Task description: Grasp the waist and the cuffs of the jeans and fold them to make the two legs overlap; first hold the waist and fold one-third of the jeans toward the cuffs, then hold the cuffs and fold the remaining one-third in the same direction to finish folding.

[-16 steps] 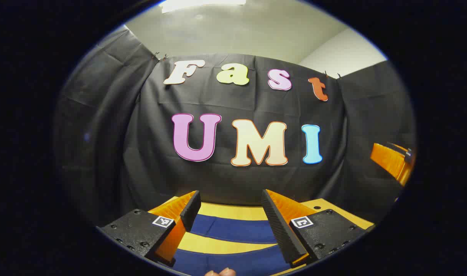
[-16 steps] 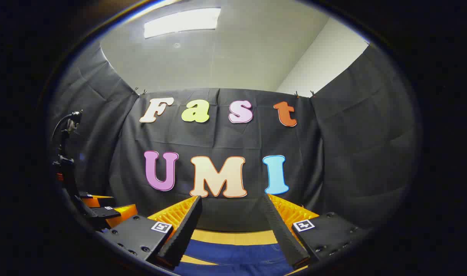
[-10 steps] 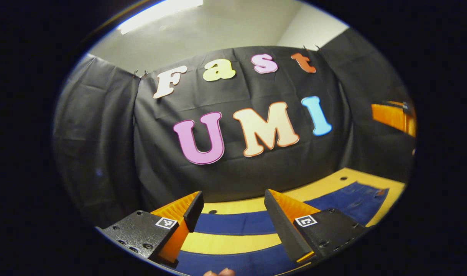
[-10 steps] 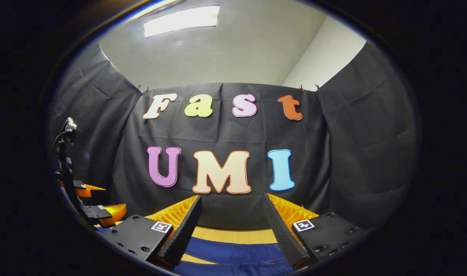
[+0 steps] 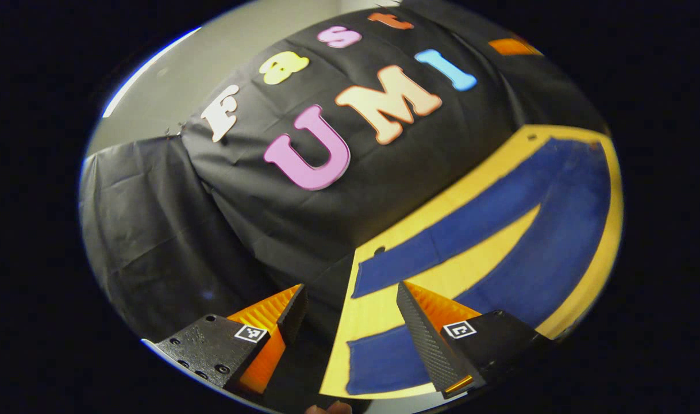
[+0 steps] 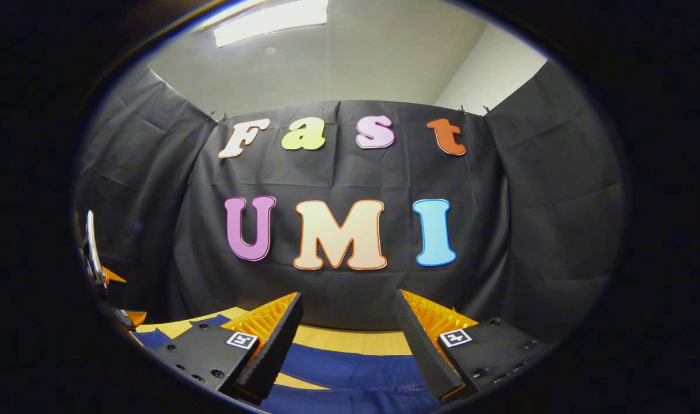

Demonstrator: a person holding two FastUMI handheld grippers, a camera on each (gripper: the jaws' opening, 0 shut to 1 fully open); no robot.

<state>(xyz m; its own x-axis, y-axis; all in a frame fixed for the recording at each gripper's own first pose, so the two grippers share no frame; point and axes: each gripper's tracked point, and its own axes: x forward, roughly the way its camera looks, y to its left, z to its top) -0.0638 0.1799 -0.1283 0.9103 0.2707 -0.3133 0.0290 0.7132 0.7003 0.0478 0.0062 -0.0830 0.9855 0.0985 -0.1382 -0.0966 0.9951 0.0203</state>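
Note:
Blue jeans [image 5: 499,201] lie flat on a yellow-wood table [image 5: 476,253], their two legs spread apart in a V. The far cuff [image 5: 379,276] and the near cuff [image 5: 379,359] lie by the table's end. My left gripper [image 5: 350,293] hovers open above that end, close to the cuffs, with nothing between its fingers. In the right gripper view, my right gripper [image 6: 344,313] is open above another part of the jeans [image 6: 356,371] and touches nothing. The left gripper [image 6: 100,276] shows small at that view's far left edge.
Black cloth walls close the booth behind and beside the table [image 6: 350,339]. A small hole [image 5: 379,251] marks the table's corner near the far cuff. A person's fingertip [image 5: 327,408] shows at the bottom of the left gripper view.
My left gripper has rolled and swung toward the table's end, bringing both cuffs and the spread legs into view. The right gripper has tipped down slightly. Both stay open.

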